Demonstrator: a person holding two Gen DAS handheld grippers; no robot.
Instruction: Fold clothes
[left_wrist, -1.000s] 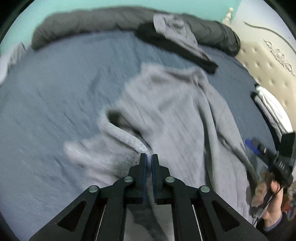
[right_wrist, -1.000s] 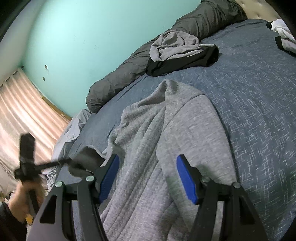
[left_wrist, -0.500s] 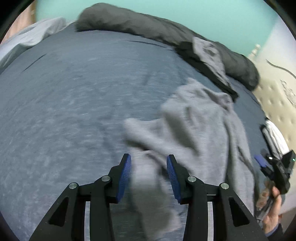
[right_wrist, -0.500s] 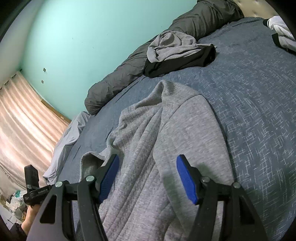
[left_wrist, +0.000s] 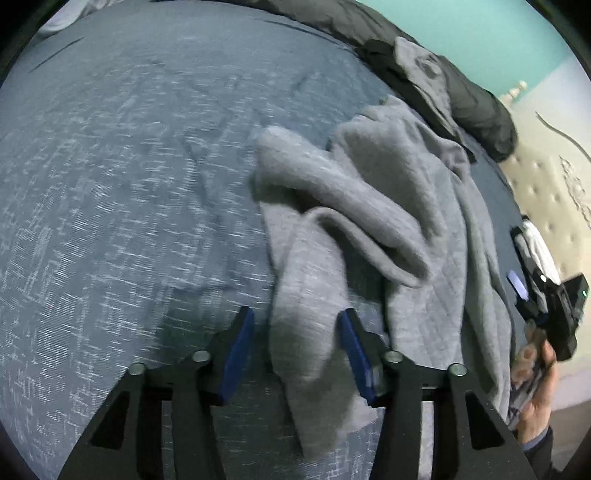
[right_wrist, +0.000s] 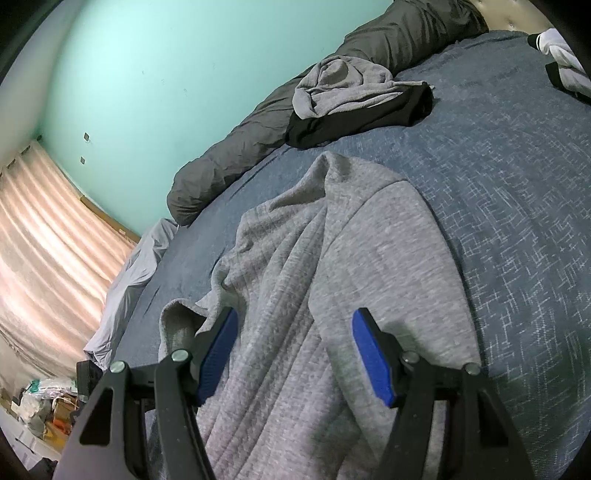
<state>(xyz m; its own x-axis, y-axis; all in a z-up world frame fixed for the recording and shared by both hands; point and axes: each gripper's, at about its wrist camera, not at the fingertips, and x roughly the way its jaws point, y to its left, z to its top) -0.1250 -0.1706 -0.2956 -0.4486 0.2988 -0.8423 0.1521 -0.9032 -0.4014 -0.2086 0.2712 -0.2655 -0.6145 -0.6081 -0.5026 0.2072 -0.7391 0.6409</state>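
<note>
Both grippers, left (left_wrist: 295, 345) and right (right_wrist: 295, 354), gape above the grey garment (right_wrist: 332, 295); bare bedspread (left_wrist: 129, 184) leftward.

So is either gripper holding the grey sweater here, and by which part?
Nothing is held. Both the left gripper and the right gripper are open over the grey sweater.

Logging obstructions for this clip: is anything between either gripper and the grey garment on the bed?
Nothing visible. The left gripper has its jaws open astride a strip of the grey garment; the right gripper, also open, hangs directly over it. The other clothes lie far back.
</note>
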